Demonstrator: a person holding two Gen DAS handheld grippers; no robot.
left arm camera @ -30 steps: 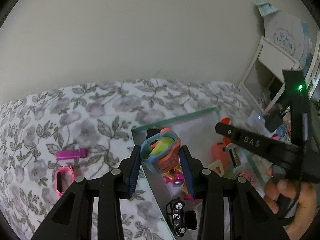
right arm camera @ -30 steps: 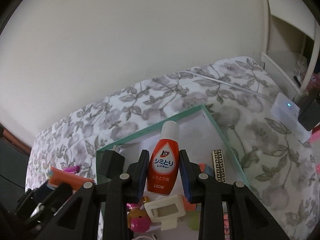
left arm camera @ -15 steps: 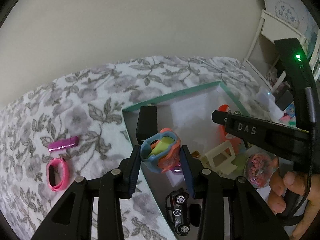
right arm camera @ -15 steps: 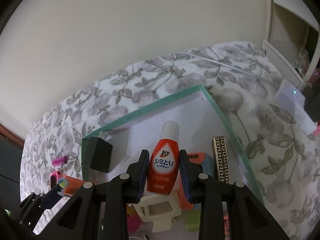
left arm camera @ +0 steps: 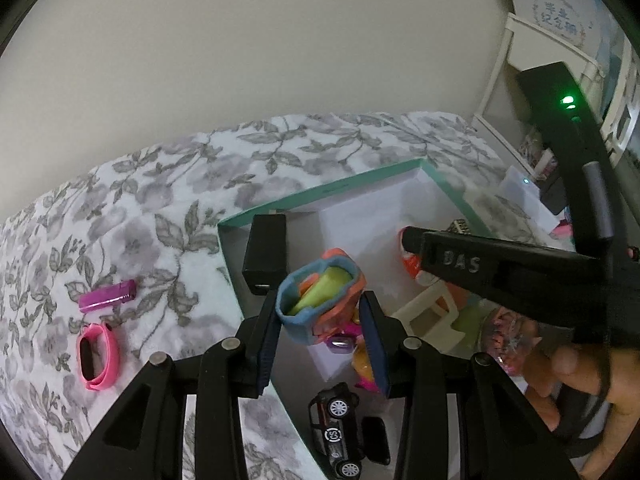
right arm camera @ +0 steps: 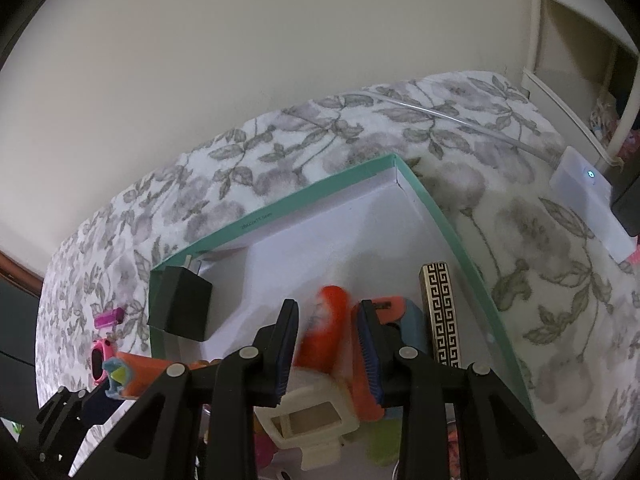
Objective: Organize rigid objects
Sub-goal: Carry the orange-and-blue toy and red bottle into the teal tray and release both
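A teal-rimmed white box (left arm camera: pixel 352 190) (right arm camera: pixel 280 220) lies on the floral bedspread and holds several toys. My left gripper (left arm camera: pixel 324 320) is over the box's left part; its jaws stand wider than the blue-and-orange toy (left arm camera: pixel 320 296) between them, and the toy tilts. My right gripper (right arm camera: pixel 328 340) is open over the box, and the orange stain-remover bottle (right arm camera: pixel 324 332) is a blur between its jaws, dropping free. The right gripper also shows from the side in the left wrist view (left arm camera: pixel 412 240).
In the box are a black charger (right arm camera: pixel 180 312), a cream frame toy (right arm camera: pixel 312 416), a black-and-gold patterned bar (right arm camera: pixel 440 312) and a black toy car (left arm camera: pixel 336 432). A pink band (left arm camera: pixel 98 356) and a magenta block (left arm camera: pixel 108 300) lie on the bedspread left of the box. A white device (right arm camera: pixel 588 204) sits at the right.
Both grippers have moved further over the box and lower. The right gripper has opened and the orange bottle has slipped down. The left jaws have widened around the blue-and-orange toy.
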